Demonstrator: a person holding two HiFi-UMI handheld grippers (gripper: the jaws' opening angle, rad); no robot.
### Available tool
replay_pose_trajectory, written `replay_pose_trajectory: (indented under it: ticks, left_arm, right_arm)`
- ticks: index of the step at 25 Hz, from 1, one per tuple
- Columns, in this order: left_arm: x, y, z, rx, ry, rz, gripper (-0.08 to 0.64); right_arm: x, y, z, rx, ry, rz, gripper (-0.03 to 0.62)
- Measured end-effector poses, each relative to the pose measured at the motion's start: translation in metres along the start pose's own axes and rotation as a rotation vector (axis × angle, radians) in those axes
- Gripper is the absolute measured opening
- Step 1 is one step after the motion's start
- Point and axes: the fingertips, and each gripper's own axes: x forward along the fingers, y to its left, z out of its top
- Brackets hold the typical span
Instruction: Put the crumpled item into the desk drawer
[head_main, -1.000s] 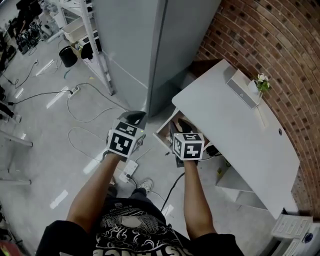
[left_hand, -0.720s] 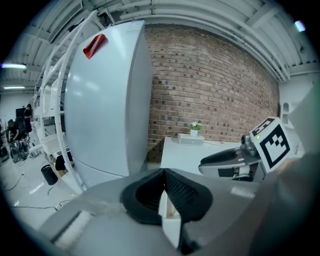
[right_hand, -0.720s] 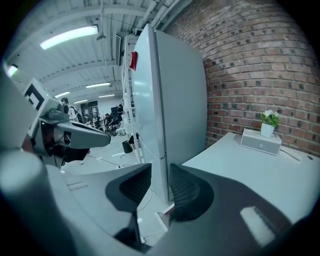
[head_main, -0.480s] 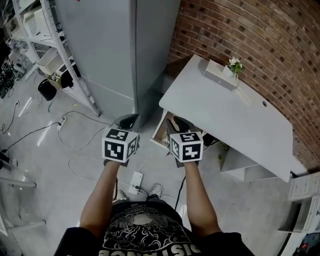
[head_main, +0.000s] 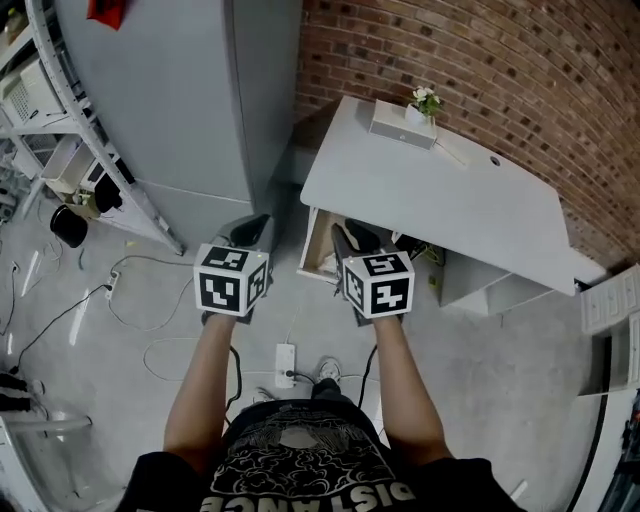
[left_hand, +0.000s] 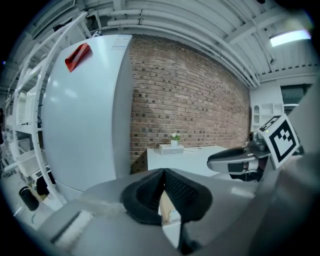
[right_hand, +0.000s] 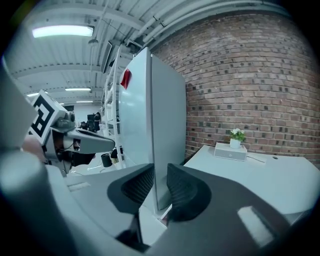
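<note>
From the head view we see both forearms stretched out over the grey floor (head_main: 480, 390). The left tool (head_main: 250, 232) is in front of a tall grey cabinet (head_main: 180, 90). The right tool (head_main: 353, 238) is above the open drawer (head_main: 318, 252) at the left end of the white bench (head_main: 440, 195). The bench stands against a brick wall (head_main: 480, 50) and carries a white box (head_main: 402, 123) with a small plant (head_main: 426, 99) by it. The right tool covers most of the drawer, and we cannot pick out the crumpled item inside it. In the left gripper view, the left tool's jaws meet at their tips and clamp nothing. A tan surface shows through the slit below the tips, and we cannot tell what it is. In the right gripper view, the right tool's jaws stand a little apart and have just been closing. Nothing is between them, and only the cabinet's edge shows through the gap. So the crumpled item is in neither tool.
</note>
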Motion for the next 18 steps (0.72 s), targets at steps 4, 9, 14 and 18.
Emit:
replay_pose_trajectory:
  ticks: [4, 9, 14, 18]
  left_arm:
    - [-0.005, -0.004, 0.004, 0.030, -0.008, -0.049, -0.002]
    - [-0.011, -0.015, 0.006, 0.050, -0.017, -0.102, -0.002]
    - [-0.018, -0.018, 0.004, 0.071, -0.025, -0.135, -0.002]
    - [-0.025, -0.019, 0.003, 0.083, -0.032, -0.142, -0.002]
  right_arm:
    - [-0.019, 0.002, 0.004, 0.014, -0.027, -0.055, 0.072]
    - [-0.044, 0.001, 0.006, 0.037, -0.059, -0.112, 0.034]
    - [-0.058, 0.003, 0.003, 0.052, -0.078, -0.152, 0.002]
    - [-0.066, 0.006, -0.001, 0.056, -0.079, -0.168, 0.002]
